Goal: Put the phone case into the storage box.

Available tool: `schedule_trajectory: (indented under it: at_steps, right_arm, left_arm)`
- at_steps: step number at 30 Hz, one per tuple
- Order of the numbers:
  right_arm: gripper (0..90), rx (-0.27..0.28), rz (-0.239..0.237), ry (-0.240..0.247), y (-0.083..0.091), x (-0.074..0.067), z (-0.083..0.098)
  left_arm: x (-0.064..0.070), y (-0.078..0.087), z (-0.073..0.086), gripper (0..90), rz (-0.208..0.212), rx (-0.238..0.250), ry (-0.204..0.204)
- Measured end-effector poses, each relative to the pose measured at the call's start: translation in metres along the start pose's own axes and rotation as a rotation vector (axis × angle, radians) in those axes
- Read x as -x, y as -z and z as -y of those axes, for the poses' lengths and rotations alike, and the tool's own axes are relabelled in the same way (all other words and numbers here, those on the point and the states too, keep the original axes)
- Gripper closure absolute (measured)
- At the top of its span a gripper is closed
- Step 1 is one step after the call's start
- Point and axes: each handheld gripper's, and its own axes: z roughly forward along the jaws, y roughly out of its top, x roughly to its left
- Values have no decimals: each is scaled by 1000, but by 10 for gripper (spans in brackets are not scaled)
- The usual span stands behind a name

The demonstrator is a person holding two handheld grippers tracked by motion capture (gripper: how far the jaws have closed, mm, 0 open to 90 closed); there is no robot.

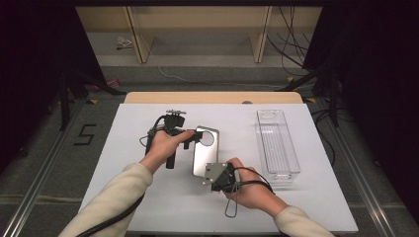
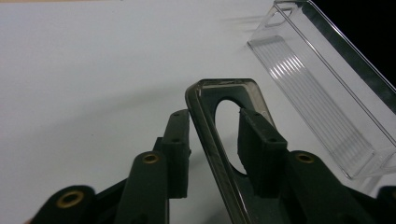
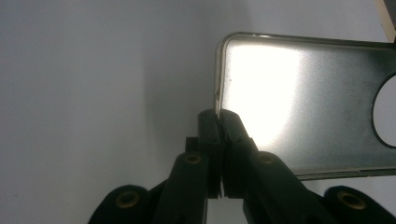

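Observation:
A smoky translucent phone case [image 1: 205, 154] with a round camera hole is held just above the white table. In the right gripper view my right gripper [image 3: 219, 115] is shut on the rim at one corner of the case [image 3: 303, 116]; in the high view it [image 1: 208, 172] comes from the near right. My left gripper [image 1: 194, 138] reaches in from the left at the case's far end. Its jaws straddle the case's edge [image 2: 205, 116] by the hole, one pad [image 2: 180, 140] outside and one [image 2: 259, 144] inside. The left gripper [image 2: 215, 115] still shows a gap on the inner side.
A clear, empty rectangular plastic tray [image 1: 277, 144] lies lengthwise on the right of the table, also in the left gripper view [image 2: 327, 93]. The white tabletop [image 1: 148, 197] spreads around the hands. Cables trail from both grippers toward the near edge.

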Motion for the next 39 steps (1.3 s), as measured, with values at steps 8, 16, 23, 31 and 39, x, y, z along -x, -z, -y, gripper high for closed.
schedule_trajectory:
  at_steps: [8, 16, 23, 31, 39]
  right_arm:
    - [890, -9, 2, 13, -2, -1, 1]
    - [889, -31, 13, 9, -6, 1, 5]
    - [875, -39, 23, 6, -9, 3, 8]
    - [611, 28, 101, -72, -7, 10, 11]
    - [373, 119, 162, -167, -2, 17, 12]
  left_arm:
    - [3, 5, -1, 762, 52, 52, 40]
    - [15, 10, -2, 812, 94, 96, 33]
    - [20, 17, -1, 825, 117, 146, 6]
    - [14, 24, 6, 825, 117, 203, -44]
    - [5, 34, 17, 824, 121, 254, -80]
